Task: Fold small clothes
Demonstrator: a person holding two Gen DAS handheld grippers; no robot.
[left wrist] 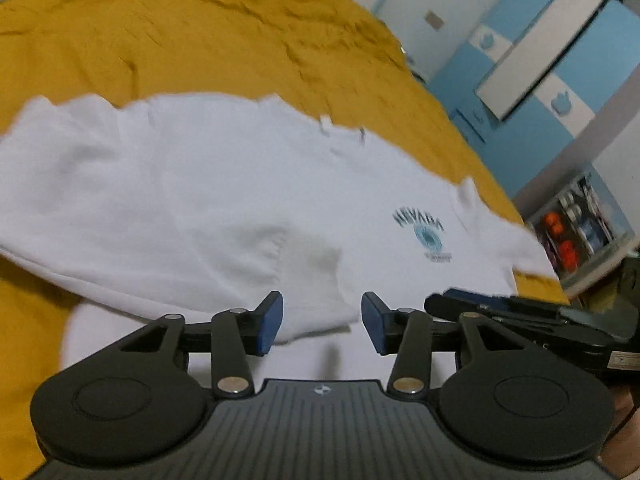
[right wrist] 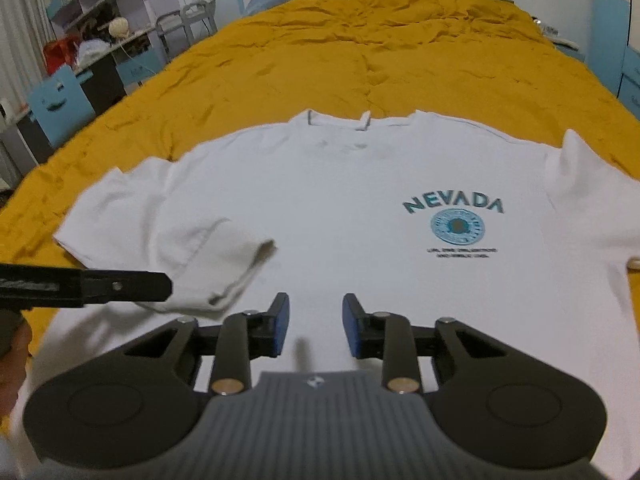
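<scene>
Hovering low over the near edge of the shirt, the left hand-held gripper [left wrist: 322, 322] has its blue pads apart with nothing between them. The right hand-held gripper [right wrist: 316, 326] hangs just beside it, also spread apart and holding nothing. Both sit above the bottom part of the white shirt [right wrist: 340, 208], which lies flat and face up on the bed [right wrist: 360, 52]. One short sleeve [right wrist: 224, 264] is folded in over the shirt's body, near the left gripper. Farther along is a blue "NEVADA" print [right wrist: 454, 220] on the chest. The collar [right wrist: 360, 122] lies at the far end. Past it stretches the wrinkly yellow blanket. Blue and white cupboards [left wrist: 540, 60] stand by the wall.
</scene>
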